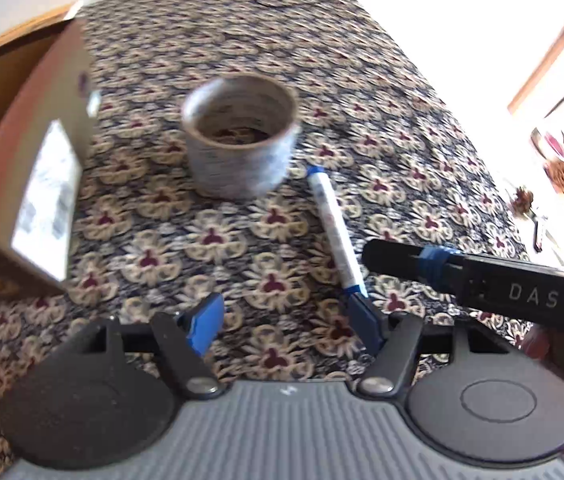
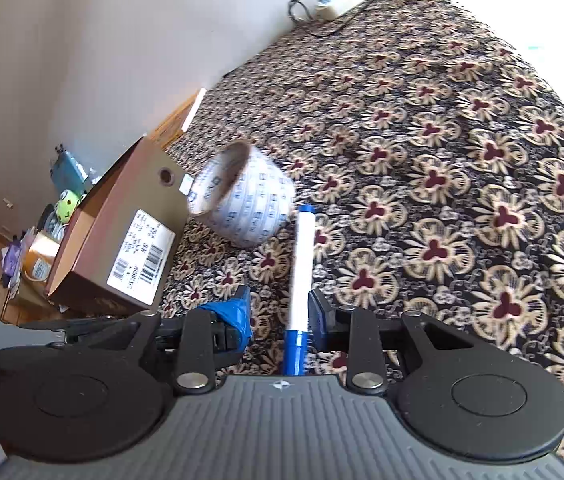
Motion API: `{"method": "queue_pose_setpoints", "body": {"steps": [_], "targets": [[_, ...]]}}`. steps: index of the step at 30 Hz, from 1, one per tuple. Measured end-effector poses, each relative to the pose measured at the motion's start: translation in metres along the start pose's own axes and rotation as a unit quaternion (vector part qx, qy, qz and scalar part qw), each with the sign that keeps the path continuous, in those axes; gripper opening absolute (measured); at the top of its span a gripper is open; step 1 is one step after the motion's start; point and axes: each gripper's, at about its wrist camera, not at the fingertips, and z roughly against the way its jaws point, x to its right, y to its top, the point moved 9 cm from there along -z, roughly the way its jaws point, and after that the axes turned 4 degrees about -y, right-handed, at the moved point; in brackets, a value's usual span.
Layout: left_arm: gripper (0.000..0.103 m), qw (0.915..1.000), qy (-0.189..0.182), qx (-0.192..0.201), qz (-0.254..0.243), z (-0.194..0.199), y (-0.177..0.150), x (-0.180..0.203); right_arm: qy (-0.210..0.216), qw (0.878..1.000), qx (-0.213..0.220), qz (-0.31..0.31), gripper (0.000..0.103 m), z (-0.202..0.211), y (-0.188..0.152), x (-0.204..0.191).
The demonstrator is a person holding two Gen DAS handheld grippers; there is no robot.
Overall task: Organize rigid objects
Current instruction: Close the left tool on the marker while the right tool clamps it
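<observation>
A white marker (image 2: 302, 256) with blue ends lies on the flowered cloth (image 2: 462, 168), running away from the camera. My right gripper (image 2: 279, 300) straddles its near part: the marker rests by the right finger (image 2: 318, 312), and cloth shows between it and the blue-taped left finger (image 2: 233, 316), so the jaws are open. Just beyond the marker's far tip stands a roll of printed tape (image 2: 241, 200). In the left wrist view my left gripper (image 1: 286, 312) hangs open and empty above the cloth, near the marker (image 1: 334, 228) and the tape roll (image 1: 241, 136). The right gripper's black finger (image 1: 402, 258) reaches in from the right.
An open brown cardboard box (image 2: 121, 240) with a barcode label stands left of the tape roll, also seen as the box (image 1: 41, 168). A green toy (image 2: 66, 208) and other clutter sit past it. A white corded device (image 2: 346, 0) lies at the cloth's far edge.
</observation>
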Motion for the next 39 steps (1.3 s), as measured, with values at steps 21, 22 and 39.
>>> {"method": "queue_pose_setpoints", "body": {"steps": [21, 22, 39], "targets": [[0.070, 0.9988, -0.005, -0.031, -0.038, -0.033, 0.010, 0.020, 0.012, 0.997, -0.028, -0.064, 0.018, -0.018, 0.000, 0.015], [0.070, 0.9988, -0.007, -0.031, -0.037, -0.034, 0.010, 0.020, 0.013, 0.997, -0.031, -0.063, 0.016, -0.018, -0.001, 0.015], [0.057, 0.9981, -0.011, -0.017, -0.059, -0.045, 0.014, 0.022, 0.062, 0.994, -0.032, -0.086, 0.011, -0.020, -0.004, 0.019]]}}
